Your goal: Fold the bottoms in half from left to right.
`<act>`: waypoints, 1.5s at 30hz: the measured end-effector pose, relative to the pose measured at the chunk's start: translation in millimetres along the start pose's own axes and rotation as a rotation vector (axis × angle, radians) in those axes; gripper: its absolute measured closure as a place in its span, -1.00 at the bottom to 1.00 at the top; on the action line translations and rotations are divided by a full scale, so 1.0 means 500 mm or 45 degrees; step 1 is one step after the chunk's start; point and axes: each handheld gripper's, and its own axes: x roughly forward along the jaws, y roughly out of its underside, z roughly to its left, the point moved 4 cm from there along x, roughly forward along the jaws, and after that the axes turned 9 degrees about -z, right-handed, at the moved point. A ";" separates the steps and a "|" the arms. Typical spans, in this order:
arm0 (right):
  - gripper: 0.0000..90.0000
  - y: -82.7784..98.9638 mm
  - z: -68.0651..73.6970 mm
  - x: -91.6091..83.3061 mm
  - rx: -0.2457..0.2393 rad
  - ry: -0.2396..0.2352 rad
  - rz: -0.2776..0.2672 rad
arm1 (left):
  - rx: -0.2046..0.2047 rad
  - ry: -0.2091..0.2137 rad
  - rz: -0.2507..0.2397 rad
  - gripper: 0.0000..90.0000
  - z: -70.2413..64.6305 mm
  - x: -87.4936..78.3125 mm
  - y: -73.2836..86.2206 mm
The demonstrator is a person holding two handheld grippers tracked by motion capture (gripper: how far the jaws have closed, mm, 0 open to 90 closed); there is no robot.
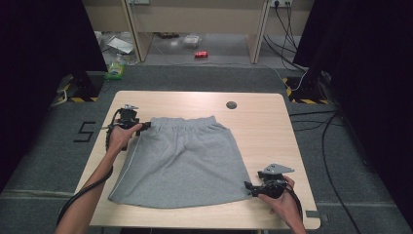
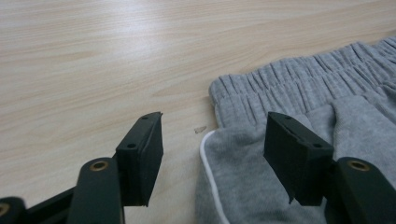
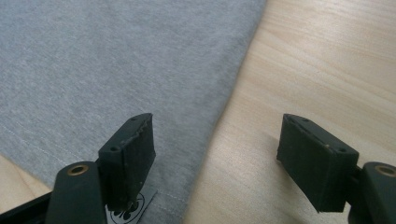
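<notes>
A pair of grey shorts (image 1: 182, 161) lies flat on the wooden table (image 1: 263, 131), elastic waistband (image 1: 185, 122) at the far side, hem toward me. My left gripper (image 1: 146, 125) sits at the waistband's left corner (image 2: 233, 95), open, its jaws straddling the white-piped side edge (image 2: 208, 163). At the near right corner of the hem (image 3: 187, 186) my right gripper (image 1: 247, 187) is open too, one jaw over the grey fabric (image 3: 116, 60), the other over bare wood. A small white label (image 3: 133, 207) shows at that corner.
A round grommet hole (image 1: 232, 105) lies in the table's far middle. Beyond the table are grey floor, a red can (image 1: 201, 54), a green bottle (image 1: 116, 68), cables (image 1: 311, 122) at the right, and black stands.
</notes>
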 end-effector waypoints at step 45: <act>-0.29 -0.119 0.313 0.159 -0.363 -0.426 -0.032 | 0.132 0.044 0.124 0.73 -0.026 0.057 -0.008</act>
